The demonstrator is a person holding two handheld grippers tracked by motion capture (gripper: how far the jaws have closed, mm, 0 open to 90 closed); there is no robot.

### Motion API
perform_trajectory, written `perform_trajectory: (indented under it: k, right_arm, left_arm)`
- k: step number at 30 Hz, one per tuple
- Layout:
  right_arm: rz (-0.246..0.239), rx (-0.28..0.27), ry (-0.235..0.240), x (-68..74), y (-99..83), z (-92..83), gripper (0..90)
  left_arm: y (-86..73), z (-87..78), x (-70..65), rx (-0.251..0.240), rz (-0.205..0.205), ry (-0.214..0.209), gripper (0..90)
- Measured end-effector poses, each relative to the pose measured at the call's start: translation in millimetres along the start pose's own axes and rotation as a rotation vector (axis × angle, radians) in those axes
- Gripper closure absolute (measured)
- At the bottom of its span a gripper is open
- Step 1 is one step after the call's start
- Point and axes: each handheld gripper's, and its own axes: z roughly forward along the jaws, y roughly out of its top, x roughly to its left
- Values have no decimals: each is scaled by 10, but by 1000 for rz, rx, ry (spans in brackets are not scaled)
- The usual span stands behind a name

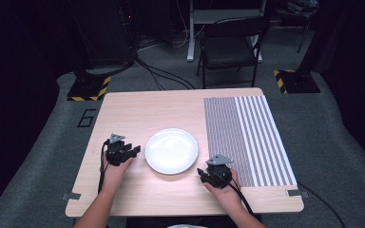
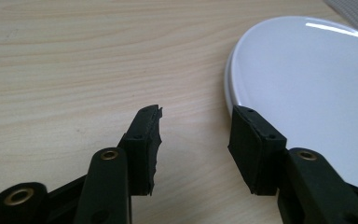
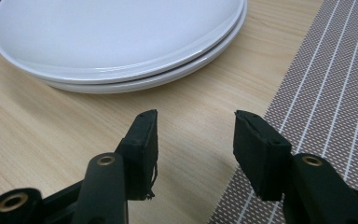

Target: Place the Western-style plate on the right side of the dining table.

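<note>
Two white plates are stacked [image 1: 171,151] at the middle of the wooden table [image 1: 138,111]; the right gripper view shows both rims [image 3: 135,77]. My left gripper [image 1: 135,151] rests just left of the stack, its jaws apart with bare wood between them [image 2: 196,135] and the plate [image 2: 307,79] just past the right jaw. My right gripper [image 1: 202,173] sits at the stack's lower right, also open [image 3: 196,135], with nothing between the jaws. It straddles the edge of a striped placemat [image 3: 326,107].
The grey-and-white striped placemat [image 1: 247,137] covers the table's right part. A black folding chair [image 1: 230,47] stands beyond the far edge, with cables on the floor. Tape tabs mark the near corners [image 1: 71,196]. Bare wood lies behind and in front of the plates.
</note>
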Motion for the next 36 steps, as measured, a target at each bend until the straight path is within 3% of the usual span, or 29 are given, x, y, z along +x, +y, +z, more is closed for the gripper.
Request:
perform_trajectory:
  k: [8,21,30,36]
  right_arm:
    - [23,8,-11,-39,-2,-15,525]
    - [73,18,-14,-111,-27,-39,529]
    - [89,24,-20,-149,-57,-55,518]
    - [97,24,-26,-164,-70,-62,513]
  left_arm:
    - [54,-1,-78,12,-48,-96,592]
    - [103,127,-146,63,-84,-176,610]
    - [112,182,-178,82,-87,-197,610]
    - [118,191,-179,83,-85,-186,608]
